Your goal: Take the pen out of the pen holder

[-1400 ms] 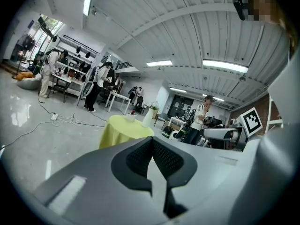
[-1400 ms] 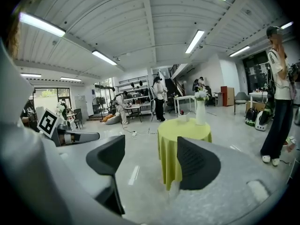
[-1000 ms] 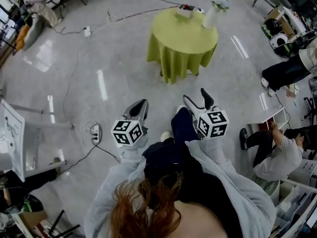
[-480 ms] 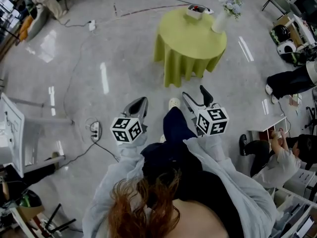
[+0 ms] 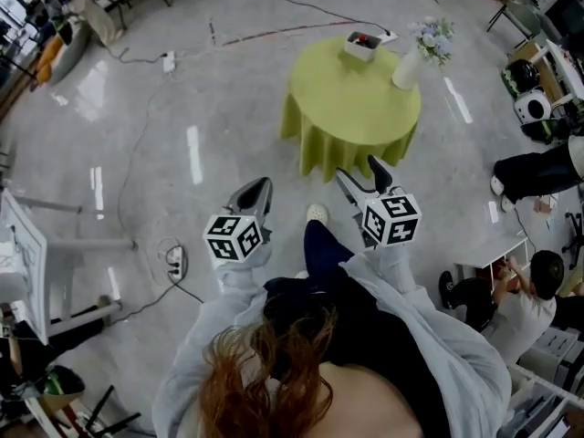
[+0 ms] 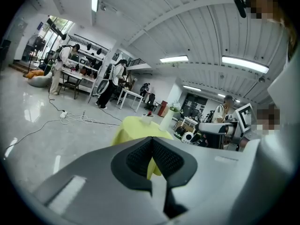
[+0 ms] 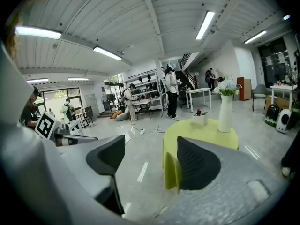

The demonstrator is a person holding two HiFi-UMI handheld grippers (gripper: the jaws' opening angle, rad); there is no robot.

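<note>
A round table point(image 5: 351, 108) under a yellow-green cloth stands ahead on the grey floor. At its far edge sits a small white pen holder point(image 5: 362, 44) with a red-topped pen in it, next to a white vase point(image 5: 407, 67) of flowers. Both grippers hang in the air short of the table, touching nothing. My left gripper point(image 5: 259, 187) is shut, its pads pressed together point(image 6: 151, 156). My right gripper point(image 5: 358, 172) is open and empty, and through its gap point(image 7: 152, 161) I see the table point(image 7: 201, 135), the pen holder point(image 7: 200, 118) and the vase point(image 7: 225, 112).
A power strip point(image 5: 173, 260) and cables lie on the floor at the left. A person sits low at the right point(image 5: 516, 295), and another's legs show at the right edge point(image 5: 534, 172). Desks and standing people line the far wall point(image 6: 112, 81).
The table has drawn nearer and lower in the head view as the person walks toward it. Both grippers keep their pose, left shut, right open.
</note>
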